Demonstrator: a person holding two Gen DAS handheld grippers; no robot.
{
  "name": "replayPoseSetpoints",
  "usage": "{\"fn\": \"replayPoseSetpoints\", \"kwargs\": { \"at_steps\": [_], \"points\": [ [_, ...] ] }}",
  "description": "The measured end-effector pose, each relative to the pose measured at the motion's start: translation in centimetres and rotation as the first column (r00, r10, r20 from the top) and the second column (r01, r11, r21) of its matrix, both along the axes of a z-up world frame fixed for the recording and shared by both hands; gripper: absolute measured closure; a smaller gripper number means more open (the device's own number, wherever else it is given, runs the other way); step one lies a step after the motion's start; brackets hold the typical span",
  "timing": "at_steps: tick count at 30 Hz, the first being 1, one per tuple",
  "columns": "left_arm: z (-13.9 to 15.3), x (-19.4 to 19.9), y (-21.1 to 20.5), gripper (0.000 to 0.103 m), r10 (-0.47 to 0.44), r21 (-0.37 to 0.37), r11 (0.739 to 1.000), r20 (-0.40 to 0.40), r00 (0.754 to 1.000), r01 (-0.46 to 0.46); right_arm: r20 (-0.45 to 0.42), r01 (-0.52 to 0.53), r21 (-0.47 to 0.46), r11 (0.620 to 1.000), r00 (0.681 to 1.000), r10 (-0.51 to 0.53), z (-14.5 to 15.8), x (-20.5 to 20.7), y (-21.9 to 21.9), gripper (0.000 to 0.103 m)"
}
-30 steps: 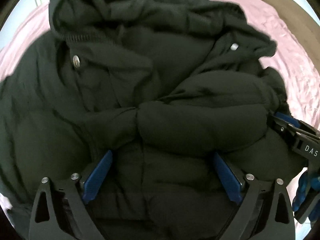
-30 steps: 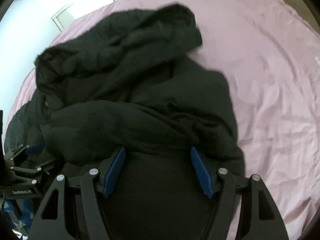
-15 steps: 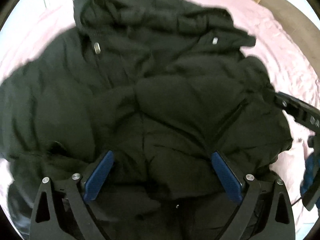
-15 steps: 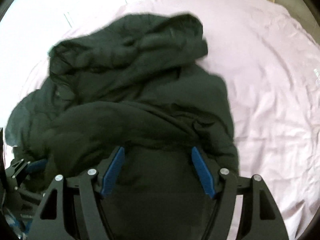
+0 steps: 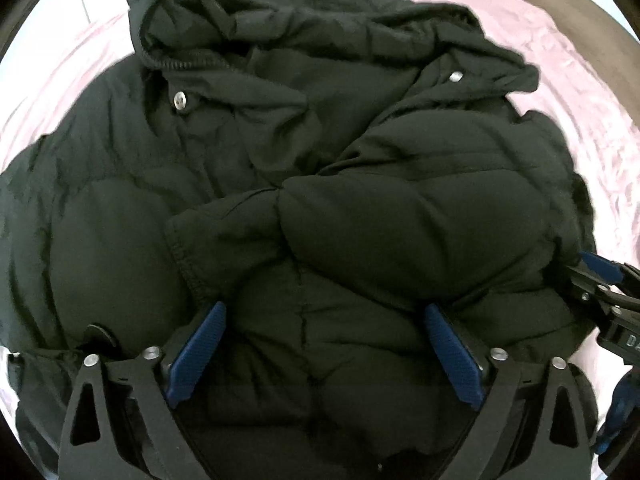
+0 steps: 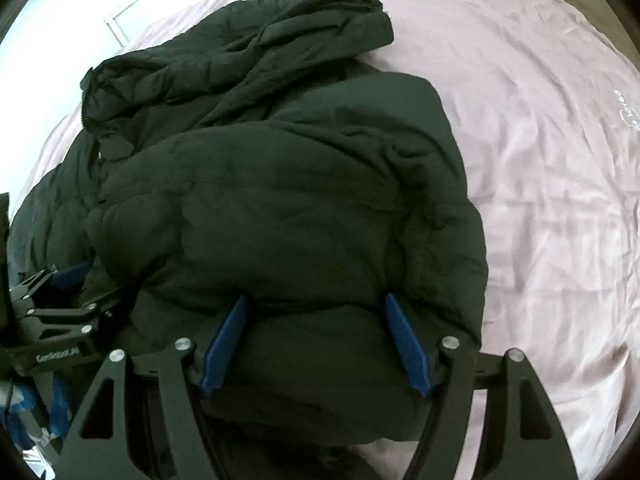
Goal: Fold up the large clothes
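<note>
A black padded jacket [image 6: 280, 184] lies on the pink bed [image 6: 540, 160], bunched at the centre with its hood [image 6: 248, 48] toward 11 o'clock. Both sleeves look folded in over the body. The left claw [image 5: 324, 344] and right claw [image 6: 316, 344] each grip a thick roll of its near hem, so the lengthwise fold probably remains.

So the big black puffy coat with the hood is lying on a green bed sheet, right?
Not quite. The black puffy coat with its hood is lying on a pink bed sheet, not a green one. The right wrist view shows the pink sheet best, stretching out wide beside the coat.
</note>
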State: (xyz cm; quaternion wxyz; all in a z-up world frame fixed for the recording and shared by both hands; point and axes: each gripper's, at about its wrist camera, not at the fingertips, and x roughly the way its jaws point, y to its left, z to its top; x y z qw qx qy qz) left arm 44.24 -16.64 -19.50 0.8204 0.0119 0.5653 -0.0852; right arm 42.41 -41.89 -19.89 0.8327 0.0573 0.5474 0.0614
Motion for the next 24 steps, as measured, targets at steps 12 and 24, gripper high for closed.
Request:
{"fn": "replayPoseSetpoints", "kwargs": {
  "at_steps": [12,24],
  "points": [
    [7.0,-4.8,6.9,0.011,0.045,-0.155,0.987,0.076,0.996,-0.033,0.062,0.081,-0.004,0.997,0.995,-0.080,5.1,-3.4,1.5,0.033],
    [6.6,-8.8,22.9,0.011,0.272,-0.243,0.933,-0.009,0.962,-0.266,0.079,0.116,0.013,0.993,0.990,-0.117,8.4,-6.1,5.2,0.033]
  ]
}}
